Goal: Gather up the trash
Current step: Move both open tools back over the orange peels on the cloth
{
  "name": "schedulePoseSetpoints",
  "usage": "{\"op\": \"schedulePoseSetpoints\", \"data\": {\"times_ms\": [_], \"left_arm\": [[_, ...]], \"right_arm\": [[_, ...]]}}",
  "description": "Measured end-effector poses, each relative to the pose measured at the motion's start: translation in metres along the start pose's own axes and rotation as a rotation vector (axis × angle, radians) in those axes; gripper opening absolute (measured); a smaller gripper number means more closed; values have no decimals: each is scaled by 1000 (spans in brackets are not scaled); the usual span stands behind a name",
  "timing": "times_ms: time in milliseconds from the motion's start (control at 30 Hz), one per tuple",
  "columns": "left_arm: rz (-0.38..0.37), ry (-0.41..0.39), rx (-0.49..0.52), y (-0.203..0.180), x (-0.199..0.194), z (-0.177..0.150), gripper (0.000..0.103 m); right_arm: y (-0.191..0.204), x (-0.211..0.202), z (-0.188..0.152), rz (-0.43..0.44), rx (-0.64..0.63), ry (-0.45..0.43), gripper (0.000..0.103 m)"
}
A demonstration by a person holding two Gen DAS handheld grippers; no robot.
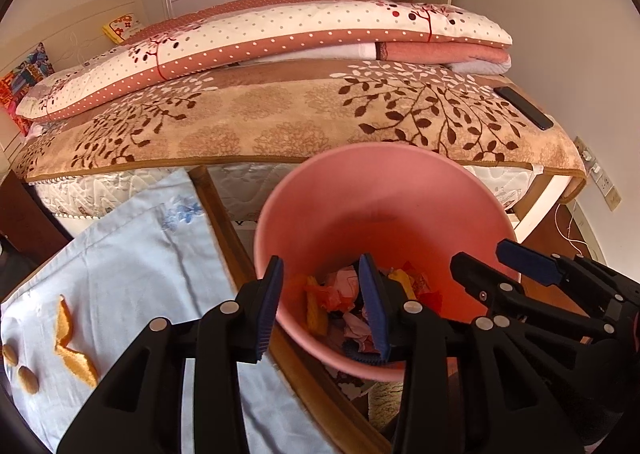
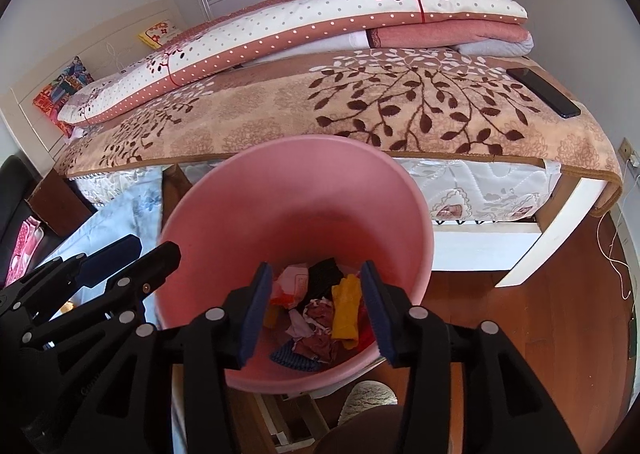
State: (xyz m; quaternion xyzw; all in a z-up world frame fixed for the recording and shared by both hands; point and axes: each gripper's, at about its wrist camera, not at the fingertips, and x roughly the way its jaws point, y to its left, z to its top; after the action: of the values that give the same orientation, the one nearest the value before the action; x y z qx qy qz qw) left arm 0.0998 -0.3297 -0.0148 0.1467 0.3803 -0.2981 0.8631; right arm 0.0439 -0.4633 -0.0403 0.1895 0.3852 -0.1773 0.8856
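Down at the lower centre of both views stands a smooth pink plastic wastebasket [image 1: 384, 214], round and flaring toward its rim, its bottom holding crumpled trash scraps [image 2: 320, 318]: soft pink and white paper, a bright yellow wrapper, orange bits, a black piece and a ribbed blue one. Both tools hang over its mouth. The left gripper [image 1: 326, 308] has its black arms and ridged blue pads spread apart with nothing between them, and the right gripper [image 2: 316, 312] stands likewise parted and empty; each shows at the edge of the other's view. At the lower left of the left-wrist view lies a pale blue cloth [image 1: 132, 266] with embroidered blue flowers, carrying curled orange peel pieces [image 1: 70, 342] and two small tan oval seeds [image 1: 18, 366]. Behind the basket runs a bed covered by a plush beige blanket with brown leaf branches [image 1: 280, 122], topped by a folded quilt in cream and salmon with polka dots [image 1: 280, 34]. A flat black phone [image 2: 544, 92] lies near the blanket's right edge. Reddish wooden floor [image 2: 560, 314] fills the right side.
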Motion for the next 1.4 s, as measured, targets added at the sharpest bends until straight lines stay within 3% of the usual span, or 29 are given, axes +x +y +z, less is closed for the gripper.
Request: {"op": "schedulePoseSetpoints", "data": {"times_ms": [433, 867, 1400], "left_arm": [[36, -7, -63, 51, -55, -27, 40], [85, -63, -126, 102, -115, -69, 40], [161, -101, -230, 190, -140, -130, 40]], "right_arm": [[59, -45, -23, 47, -87, -22, 49], [125, -80, -58, 104, -201, -64, 49], [219, -60, -95, 237, -365, -59, 50]]}}
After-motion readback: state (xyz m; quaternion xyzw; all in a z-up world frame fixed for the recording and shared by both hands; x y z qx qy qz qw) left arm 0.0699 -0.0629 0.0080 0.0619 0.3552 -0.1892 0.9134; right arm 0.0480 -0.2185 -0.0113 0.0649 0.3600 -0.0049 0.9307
